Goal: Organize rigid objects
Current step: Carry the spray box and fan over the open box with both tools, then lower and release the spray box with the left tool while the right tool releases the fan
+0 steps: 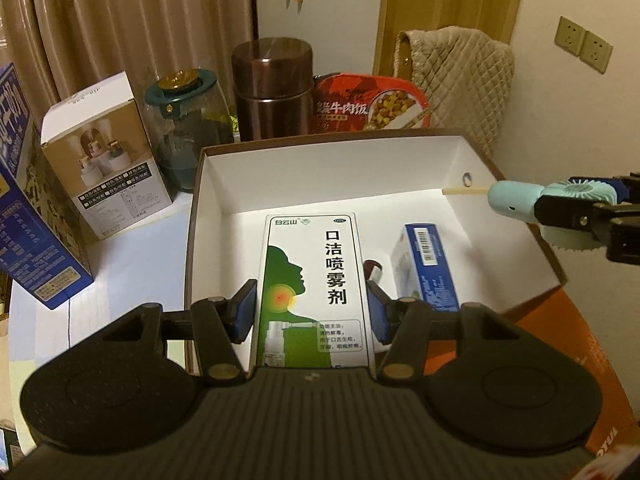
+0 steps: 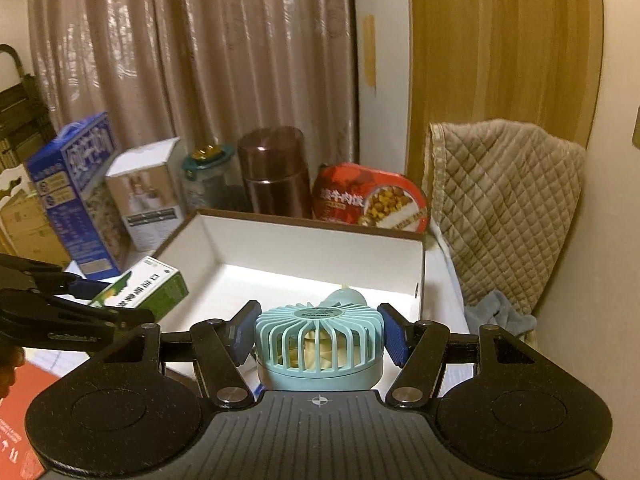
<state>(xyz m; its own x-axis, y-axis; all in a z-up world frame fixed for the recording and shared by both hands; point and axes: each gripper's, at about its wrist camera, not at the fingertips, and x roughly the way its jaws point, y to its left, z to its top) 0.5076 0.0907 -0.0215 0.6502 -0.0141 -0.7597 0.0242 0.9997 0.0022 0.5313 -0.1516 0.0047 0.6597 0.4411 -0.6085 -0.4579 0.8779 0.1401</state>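
Note:
My left gripper [image 1: 311, 309] is shut on a white and green spray box [image 1: 314, 280], which hangs over the open white-lined cardboard box [image 1: 320, 168]. In the right wrist view that spray box [image 2: 144, 290] shows at the left, near the cardboard box's [image 2: 312, 242] left wall. My right gripper [image 2: 318, 334] is shut on a light blue handheld fan [image 2: 320, 344], handle pointing forward, at the box's near edge. From the left wrist view the fan [image 1: 532, 204] comes in over the right wall. A blue and white small carton [image 1: 426, 264] lies inside the box.
Behind the box stand a brown metal canister [image 1: 274, 88], a glass jar with a green lid [image 1: 186, 124], a white product carton [image 1: 104, 152], a blue milk carton [image 1: 28, 200] and a red instant-meal tub [image 1: 372, 106]. A quilted beige cover [image 2: 504, 208] is on the right.

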